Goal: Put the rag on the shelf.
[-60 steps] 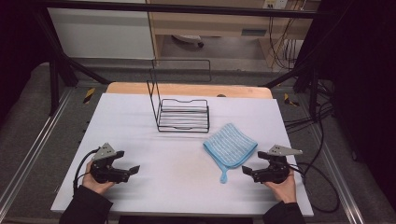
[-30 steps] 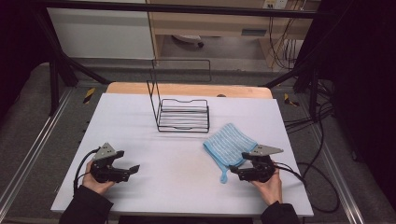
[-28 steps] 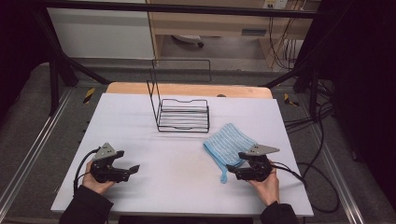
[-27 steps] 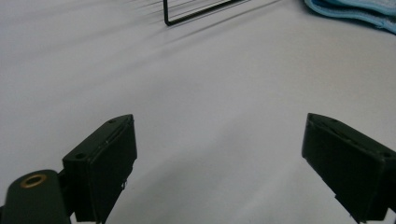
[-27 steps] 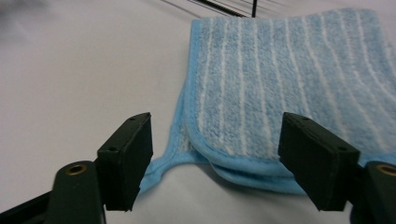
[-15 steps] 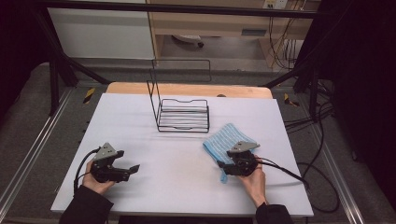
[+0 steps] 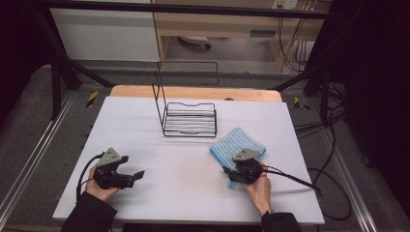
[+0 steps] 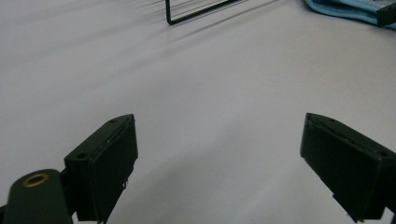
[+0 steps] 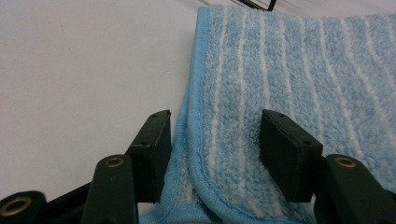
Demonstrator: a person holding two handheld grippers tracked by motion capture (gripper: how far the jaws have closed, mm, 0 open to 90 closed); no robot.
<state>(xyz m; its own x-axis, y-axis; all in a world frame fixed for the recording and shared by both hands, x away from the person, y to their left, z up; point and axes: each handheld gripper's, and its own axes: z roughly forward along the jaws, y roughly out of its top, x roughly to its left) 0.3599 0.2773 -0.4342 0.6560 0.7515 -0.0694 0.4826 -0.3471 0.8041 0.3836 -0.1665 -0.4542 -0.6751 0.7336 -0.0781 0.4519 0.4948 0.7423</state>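
A light blue striped cloth [image 7: 240,141] [image 9: 299,70] lies flat on the white table [image 7: 183,169], right of centre. My right gripper [image 7: 231,176] [image 9: 215,140] rests low at the cloth's near left corner. Its jaws have just been closing and stand half apart, with the cloth's hemmed edge between them. The left pad touches the hem; the right pad stands on the pile and no fold is squeezed. My left gripper [image 7: 137,177] [image 8: 219,163] lies at the near left, open wide over bare table.
A black wire rack [image 7: 189,119] [image 8: 196,9] with a tall back frame stands at the table's middle, behind the cloth. A cable [image 7: 295,180] trails right from the right gripper. Bare table lies between the two hands.
The right gripper has slid left from the table's right side onto the cloth's near corner, and its jaws have narrowed. The left gripper has stayed still.
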